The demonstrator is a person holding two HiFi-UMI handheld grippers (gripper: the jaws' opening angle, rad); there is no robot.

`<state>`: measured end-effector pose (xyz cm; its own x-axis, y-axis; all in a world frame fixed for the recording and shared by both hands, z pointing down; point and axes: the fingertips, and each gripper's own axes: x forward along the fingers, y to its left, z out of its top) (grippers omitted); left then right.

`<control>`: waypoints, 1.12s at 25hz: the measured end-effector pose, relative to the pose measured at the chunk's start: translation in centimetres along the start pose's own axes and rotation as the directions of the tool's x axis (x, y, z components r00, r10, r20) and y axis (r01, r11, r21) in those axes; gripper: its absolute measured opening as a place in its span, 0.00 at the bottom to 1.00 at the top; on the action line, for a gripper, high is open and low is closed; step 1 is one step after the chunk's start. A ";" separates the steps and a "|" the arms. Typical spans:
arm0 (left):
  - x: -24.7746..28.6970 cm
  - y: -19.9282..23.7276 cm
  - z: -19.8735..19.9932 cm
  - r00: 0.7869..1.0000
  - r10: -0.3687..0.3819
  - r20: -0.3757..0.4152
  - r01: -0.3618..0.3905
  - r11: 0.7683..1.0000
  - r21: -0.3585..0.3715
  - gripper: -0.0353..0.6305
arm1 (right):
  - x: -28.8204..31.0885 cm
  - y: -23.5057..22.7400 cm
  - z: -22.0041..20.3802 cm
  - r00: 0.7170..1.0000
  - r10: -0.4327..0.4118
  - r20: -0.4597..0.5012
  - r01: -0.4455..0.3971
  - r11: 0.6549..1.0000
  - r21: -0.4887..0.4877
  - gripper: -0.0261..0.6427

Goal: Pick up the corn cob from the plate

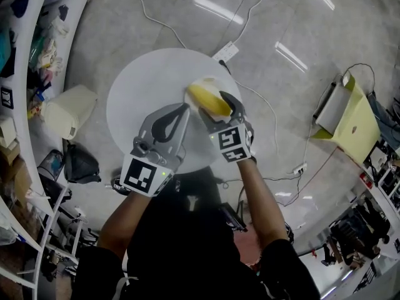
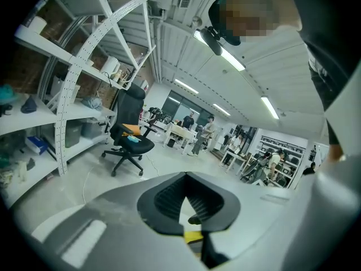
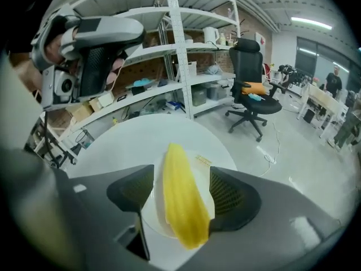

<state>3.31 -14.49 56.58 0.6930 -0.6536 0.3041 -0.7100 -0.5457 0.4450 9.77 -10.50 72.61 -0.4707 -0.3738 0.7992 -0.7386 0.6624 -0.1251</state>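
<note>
A yellow corn cob (image 1: pixel 208 99) (image 3: pixel 180 202) lies on a small white plate (image 3: pixel 148 214) on the round white table (image 1: pixel 140 86) (image 3: pixel 124 143). My right gripper (image 1: pixel 219 108) (image 3: pixel 180 195) is tilted down over the plate and stands open. The cob runs lengthwise between its black ribbed pads (image 3: pixel 231 193), and a strip of plate shows between the cob and the left pad. My left gripper (image 1: pixel 183 109) (image 2: pixel 189 205) hovers just left of the plate, its tips together and holding nothing.
A power strip (image 1: pixel 226 50) and cables lie on the floor beyond the table. Also on the floor are a beige bin (image 1: pixel 65 111), a black bag (image 1: pixel 81 164) and a yellow-green box (image 1: pixel 350 114). White shelving (image 3: pixel 186 44) and an office chair (image 3: pixel 254 103) stand nearby.
</note>
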 end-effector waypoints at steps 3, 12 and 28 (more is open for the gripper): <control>0.1 0.0 -0.3 1.000 0.000 0.000 0.000 1.000 -0.005 0.06 | 0.7 0.2 -0.4 0.999 0.020 -0.027 -0.021 0.999 -0.037 0.52; 0.3 0.2 -1.1 1.000 0.012 -0.017 -0.012 0.999 -0.033 0.06 | 2.4 0.3 -1.1 0.994 0.042 -0.098 -0.056 0.986 -0.155 0.52; 0.4 0.7 -1.6 0.999 0.027 -0.020 -0.028 0.999 -0.044 0.06 | 4.0 0.7 -2.9 0.983 0.065 -0.169 -0.100 0.972 -0.211 0.44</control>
<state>3.31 -14.24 58.37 0.6760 -0.6573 0.3331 -0.7228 -0.5036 0.4732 8.76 -9.66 77.45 -0.4289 -0.2147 0.8775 -0.5689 0.8187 -0.0778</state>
